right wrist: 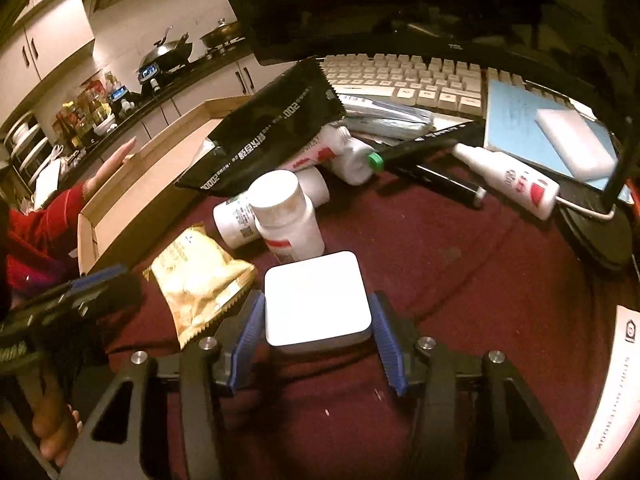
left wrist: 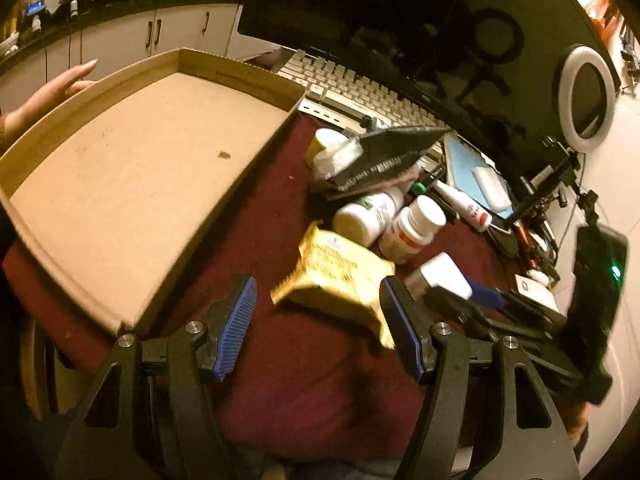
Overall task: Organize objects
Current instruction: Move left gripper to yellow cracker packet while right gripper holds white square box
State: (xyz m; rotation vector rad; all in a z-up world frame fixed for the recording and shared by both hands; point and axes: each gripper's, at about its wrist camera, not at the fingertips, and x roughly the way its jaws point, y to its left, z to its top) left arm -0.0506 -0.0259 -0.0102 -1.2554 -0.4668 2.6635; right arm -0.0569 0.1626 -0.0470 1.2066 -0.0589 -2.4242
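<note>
A shallow cardboard tray (left wrist: 52, 136) lies on the dark red cloth at the left; it also shows in the right wrist view (right wrist: 104, 196). My left gripper (left wrist: 318, 300) is open, its blue pads on either side of a yellow snack packet (left wrist: 340, 276), which also shows in the right wrist view (right wrist: 200, 284). My right gripper (right wrist: 318, 320) is shut on a flat white square box (right wrist: 316, 300), held just above the cloth; the box also shows in the left wrist view (left wrist: 444, 276). White pill bottles (right wrist: 286, 216) and a black pouch (right wrist: 268, 136) lie behind.
A keyboard (right wrist: 408, 80), a blue notebook with a white eraser (right wrist: 516, 120), a black marker (right wrist: 424, 148) and a small white dropper bottle (right wrist: 508, 180) crowd the back. A monitor (left wrist: 360, 8) stands behind. A hand (left wrist: 48, 96) rests at the tray's far left edge.
</note>
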